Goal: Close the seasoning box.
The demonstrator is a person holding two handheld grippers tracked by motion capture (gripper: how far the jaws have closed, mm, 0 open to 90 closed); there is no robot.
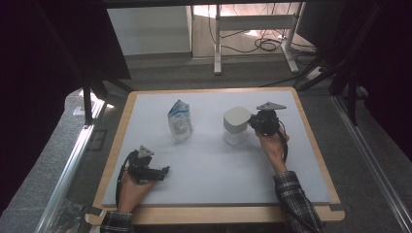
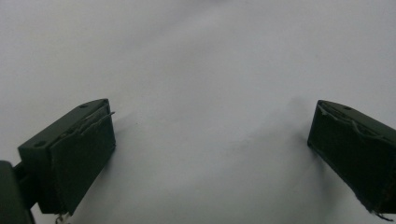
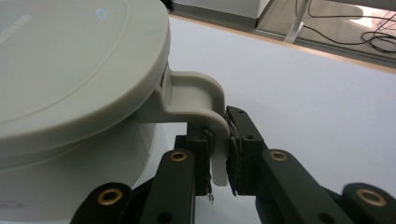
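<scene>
The lid (image 3: 70, 70) of the jug (image 1: 236, 125) carries faint raised lettering and a small ring mark; I cannot read either. My right gripper (image 3: 219, 154) has its 2 jaws closed on the jug's handle (image 3: 205, 112), at the table's (image 1: 204, 170) far right. My left gripper (image 1: 163, 171) rests wide apart over bare table, holding nothing. A white-and-blue pouch (image 1: 180, 120) stands left of the jug, apart from it; its print is too small to read.

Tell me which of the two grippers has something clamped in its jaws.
The right gripper: its jaws are closed on the handle of the grey lidded container. The left gripper has its jaws wide apart over the bare white table top.
</scene>
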